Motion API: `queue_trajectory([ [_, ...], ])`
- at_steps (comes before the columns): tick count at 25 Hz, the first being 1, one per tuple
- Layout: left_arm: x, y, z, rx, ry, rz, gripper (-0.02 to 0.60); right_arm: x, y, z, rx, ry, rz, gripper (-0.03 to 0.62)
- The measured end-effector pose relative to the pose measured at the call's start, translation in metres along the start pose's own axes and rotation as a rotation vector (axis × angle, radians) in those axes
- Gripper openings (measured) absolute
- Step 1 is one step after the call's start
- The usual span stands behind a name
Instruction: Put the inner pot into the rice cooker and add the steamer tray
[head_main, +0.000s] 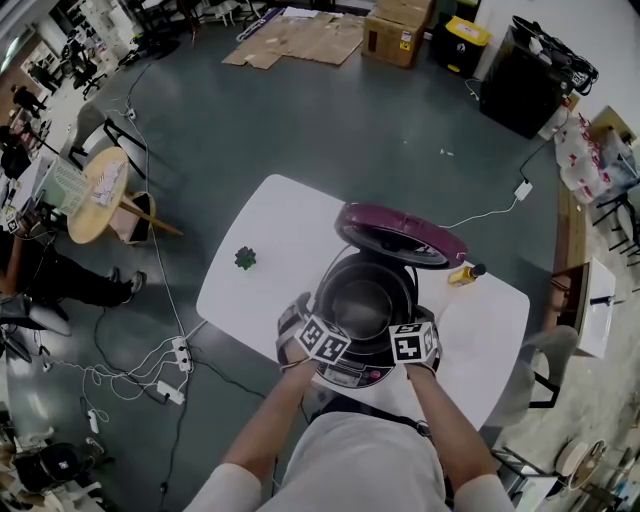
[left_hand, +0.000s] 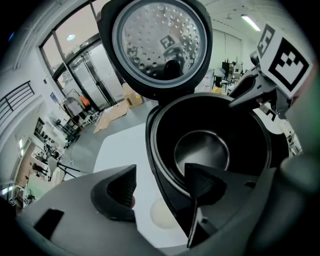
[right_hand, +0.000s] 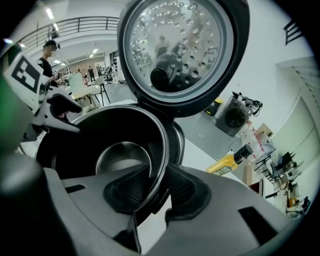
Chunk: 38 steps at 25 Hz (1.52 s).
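As set out beneath the person's 2 hand-held grippers, contents run as follows:

1. White table (head_main: 250, 275): under both grippers, bearing every item below.
2. Rice cooker (head_main: 350, 376): directly ahead of both grippers and between them. Its maroon lid (head_main: 400, 236) stands raised on the far side, perforated inner plate facing the jaws.
3. Inner pot (head_main: 366, 298): seated down inside the cooker, bare metal bottom showing. Its rim passes between the jaws of each gripper.
4. Left gripper (left_hand: 160, 182): at the cooker's near-left edge, jaws spread wide. 1 jaw hangs over the table outside, the other over the pot's interior. Pads clear of the rim, nothing held.
5. Right gripper (right_hand: 155, 192): at the near-right edge, jaws roughly half apart and astride the pot's rim, 1 pad inside, 1 outside. Pads close beside the rim, not visibly pressing.
6. Yellow bottle (head_main: 465, 273), dark cap: lying on the table beyond and right of the right gripper, near the cooker.
7. Small green object (head_main: 245, 258): on the table beyond and left of the left gripper, well apart from it.
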<state>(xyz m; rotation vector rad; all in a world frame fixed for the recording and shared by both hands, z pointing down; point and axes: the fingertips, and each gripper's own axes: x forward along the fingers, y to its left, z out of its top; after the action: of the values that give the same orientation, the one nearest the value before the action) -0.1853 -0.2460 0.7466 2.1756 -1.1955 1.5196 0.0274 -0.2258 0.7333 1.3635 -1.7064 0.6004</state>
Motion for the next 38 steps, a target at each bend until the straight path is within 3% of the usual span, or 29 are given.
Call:
queue_trajectory([
  [9, -0.018, -0.004, 0.009, -0.053, -0.088, -0.044, 0.325, -0.015, -0.005, 0.000, -0.008, -0.061, -0.016, 0.173],
  [22, -0.069, -0.024, 0.042, -0.105, -0.255, -0.117, 0.318, -0.064, -0.015, -0.003, 0.043, -0.193, -0.033, 0.173],
  [33, -0.104, -0.072, 0.075, -0.135, -0.355, -0.219, 0.318, -0.107, -0.041, -0.026, 0.091, -0.258, -0.075, 0.179],
  [38, -0.116, -0.106, 0.100, -0.108, -0.398, -0.261, 0.318, -0.123, -0.062, -0.045, 0.128, -0.279, -0.093, 0.183],
])
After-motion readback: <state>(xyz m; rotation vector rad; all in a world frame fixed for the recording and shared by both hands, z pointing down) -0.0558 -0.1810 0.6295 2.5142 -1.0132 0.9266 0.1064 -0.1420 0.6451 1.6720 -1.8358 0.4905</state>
